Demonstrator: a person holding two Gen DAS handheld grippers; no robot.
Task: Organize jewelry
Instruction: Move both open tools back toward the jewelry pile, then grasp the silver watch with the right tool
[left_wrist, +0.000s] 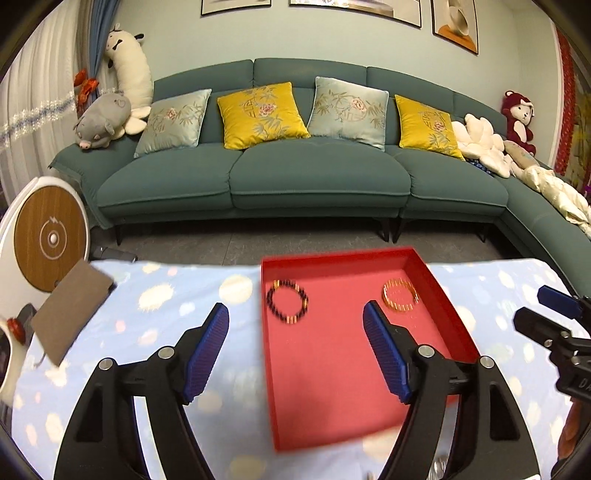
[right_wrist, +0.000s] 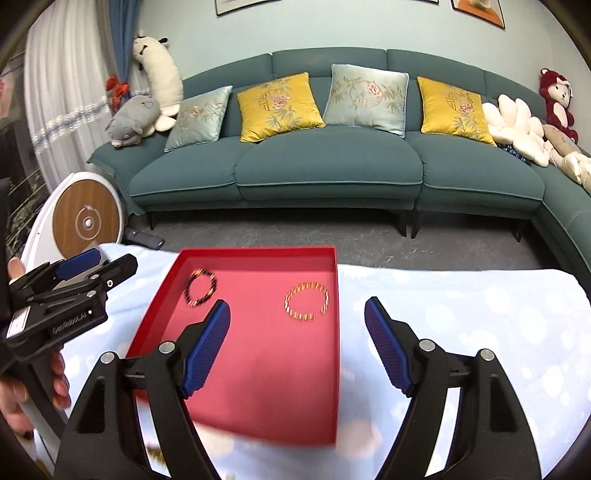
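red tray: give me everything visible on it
The red tray is a shallow rectangular box with low upright walls and a flat, matte, paler red floor; it looks like card. It lies flat on the cloud-print blue cloth, long side running away from the cameras. Two bracelets lie apart on its far half: a dark beaded bracelet on the left, a gold bracelet on the right. Nothing grips it; whether the near fingers touch it I cannot tell.

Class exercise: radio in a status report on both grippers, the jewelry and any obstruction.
Left gripper open, empty. Right gripper open, empty. Dark bracelet and gold bracelet lying apart in red tray. Nothing blocking.
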